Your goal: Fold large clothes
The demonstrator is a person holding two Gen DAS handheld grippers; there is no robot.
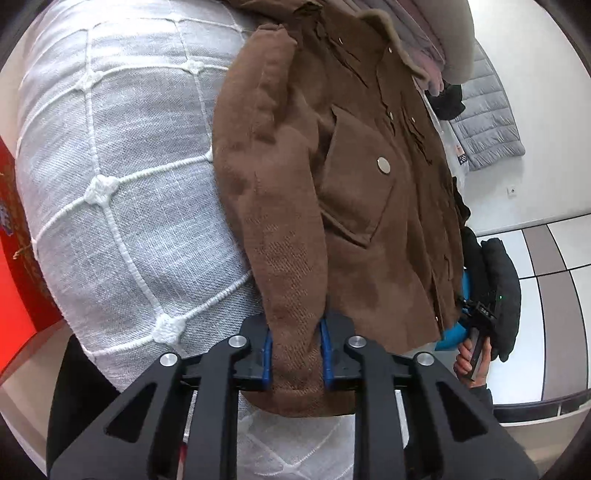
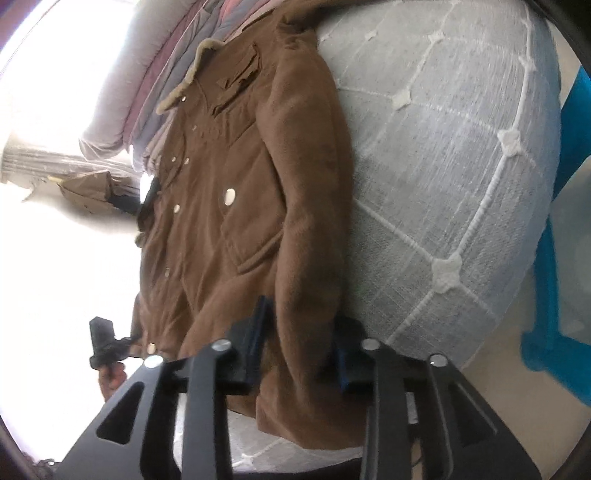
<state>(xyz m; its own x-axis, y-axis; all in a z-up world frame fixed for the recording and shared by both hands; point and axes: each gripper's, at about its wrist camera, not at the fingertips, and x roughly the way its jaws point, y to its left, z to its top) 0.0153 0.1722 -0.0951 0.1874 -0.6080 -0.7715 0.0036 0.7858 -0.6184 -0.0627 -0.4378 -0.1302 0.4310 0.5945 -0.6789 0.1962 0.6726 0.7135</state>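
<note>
Stacked bedding point(image 1: 436, 33) crowds the jacket's point(image 1: 354, 192) collar side.

We saw the left hand-held gripper point(image 1: 297, 354) with its blue-padded fingers point(image 1: 266, 356) pressed against cloth on both sides; the right hand-held gripper point(image 2: 301, 345) stood wider, its fingers point(image 2: 255, 339) on either side of cloth, and whether they pinched it we could not tell; a bare hand point(image 1: 471, 360) gripped a handle at the view's edge.

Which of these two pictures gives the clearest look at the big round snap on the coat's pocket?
The left wrist view: the round snap is sharp on the brown coat. The right wrist view shows the same snap blurrier and washed by glare.
</note>
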